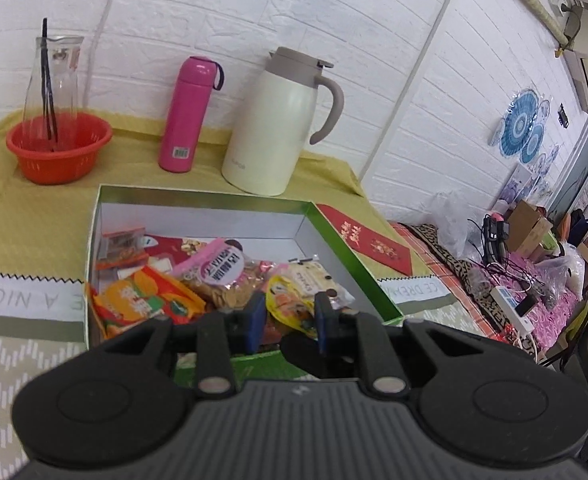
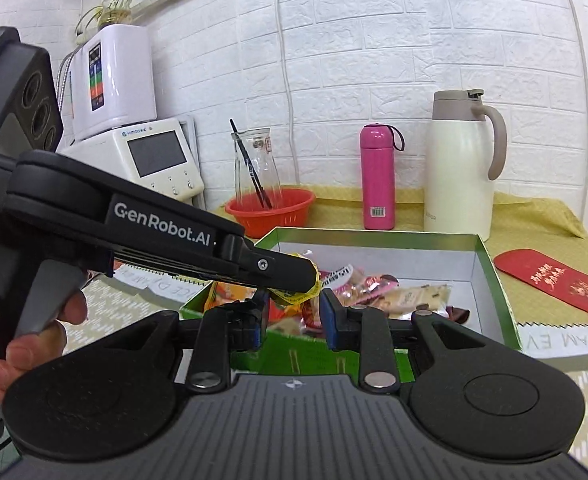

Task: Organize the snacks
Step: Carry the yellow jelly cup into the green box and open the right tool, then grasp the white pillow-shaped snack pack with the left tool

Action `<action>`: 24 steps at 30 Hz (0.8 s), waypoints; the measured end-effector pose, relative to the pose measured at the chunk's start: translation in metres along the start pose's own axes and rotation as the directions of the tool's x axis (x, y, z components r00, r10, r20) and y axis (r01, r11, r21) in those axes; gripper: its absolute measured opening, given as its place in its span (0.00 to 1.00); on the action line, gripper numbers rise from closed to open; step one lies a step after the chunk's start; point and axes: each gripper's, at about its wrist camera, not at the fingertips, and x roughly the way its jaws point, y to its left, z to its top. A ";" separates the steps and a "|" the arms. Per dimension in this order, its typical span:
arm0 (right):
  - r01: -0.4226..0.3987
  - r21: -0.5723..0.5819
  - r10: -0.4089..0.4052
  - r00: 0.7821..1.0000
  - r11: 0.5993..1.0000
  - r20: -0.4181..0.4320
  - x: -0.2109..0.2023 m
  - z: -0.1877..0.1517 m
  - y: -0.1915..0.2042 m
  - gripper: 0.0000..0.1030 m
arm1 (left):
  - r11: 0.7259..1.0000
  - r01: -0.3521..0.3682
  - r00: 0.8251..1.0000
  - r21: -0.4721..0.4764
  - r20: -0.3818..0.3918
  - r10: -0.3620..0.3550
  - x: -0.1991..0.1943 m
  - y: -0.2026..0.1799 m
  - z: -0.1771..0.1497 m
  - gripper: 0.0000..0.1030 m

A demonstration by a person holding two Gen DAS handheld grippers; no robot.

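Glossy, crinkled plastic snack packets [image 1: 182, 288] fill a cardboard box [image 1: 198, 216], matt white inside with shiny green outer walls. At upper left of the left wrist view, a clear glass carafe [image 1: 56, 80] stands in a perforated orange plastic basket [image 1: 60, 152]. The pink flask [image 1: 188, 114] is smooth and satiny; the cream jug [image 1: 272, 128] is glossy. The yellow-green tablecloth [image 1: 22, 216] is matt woven fabric. The wall [image 1: 254, 20] has rough white brick-pattern relief.

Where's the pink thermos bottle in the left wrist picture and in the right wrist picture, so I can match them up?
Left wrist: the pink thermos bottle stands upper left of centre, between the red basket and the cream jug.
Right wrist: the bottle stands right of centre, behind the green box.
Shared landmark: the cream jug, immediately right of the bottle in both.
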 end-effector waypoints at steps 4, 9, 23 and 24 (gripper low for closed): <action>0.000 0.000 0.000 1.000 1.000 -0.001 0.016 -0.002 -0.004 0.48 | 1.000 -0.011 1.000 -0.010 -0.011 0.010 0.015 0.013 0.006 0.15; 0.025 -0.067 -0.025 1.000 0.997 -0.003 0.024 -0.012 -0.001 0.81 | 0.999 -0.032 0.999 -0.013 0.003 0.032 0.022 0.026 0.003 0.60; 0.094 -0.090 -0.093 0.995 0.991 0.019 0.015 -0.018 0.004 1.00 | 0.969 -0.246 0.966 -0.035 0.075 0.248 0.003 0.031 -0.013 0.91; 0.091 -0.088 -0.089 0.996 0.992 0.019 0.012 -0.017 0.005 1.00 | 0.965 -0.259 0.961 -0.039 0.095 0.261 -0.001 0.031 -0.014 1.00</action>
